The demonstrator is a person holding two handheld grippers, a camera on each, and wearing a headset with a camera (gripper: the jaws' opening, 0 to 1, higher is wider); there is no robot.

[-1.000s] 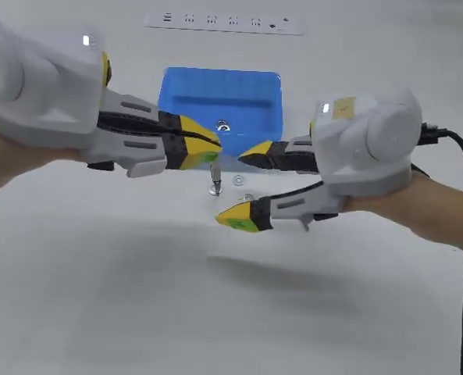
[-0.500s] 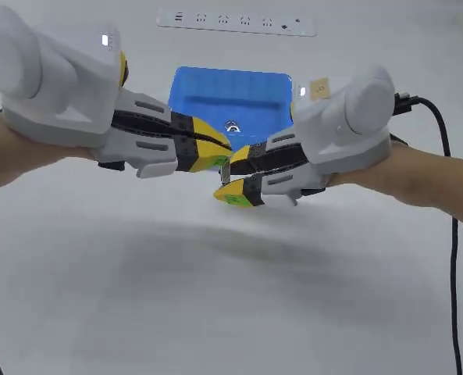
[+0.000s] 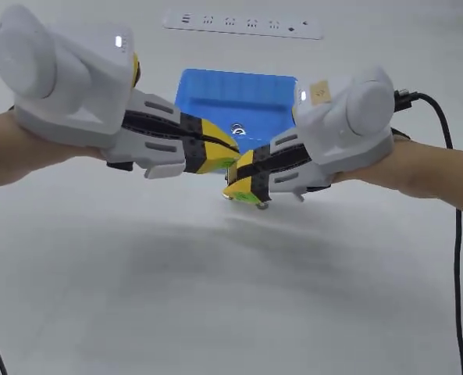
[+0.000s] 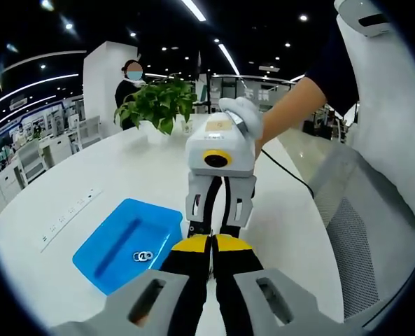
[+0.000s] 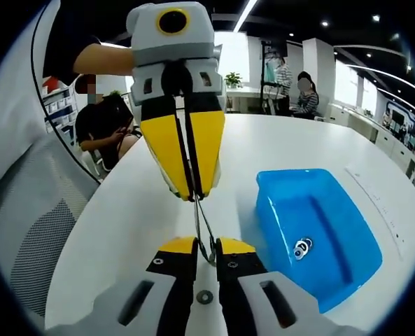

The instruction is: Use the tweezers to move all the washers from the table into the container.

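My left gripper [image 3: 229,150] comes in from the left, shut on the upper part of the metal tweezers [image 5: 201,224], which hang down from its yellow jaws. My right gripper [image 3: 243,183] faces it from the right and is shut on the lower arms of the tweezers [image 5: 207,248]. A washer [image 5: 204,297] lies on the white table just below the right jaws. Just behind both grippers stands the blue container [image 3: 215,90], with a few washers [image 3: 237,130] inside it [image 5: 302,248].
A white power strip [image 3: 243,23] lies at the table's far edge beyond the container. A black cable [image 3: 454,234] trails from the right gripper. Bare white table [image 3: 215,297] spreads in front. A potted plant [image 4: 155,105] and seated people are far off.
My right gripper has moved left up to the left gripper, and its jaws have gone from wide open to shut on the tweezers. The left gripper has kept its hold.
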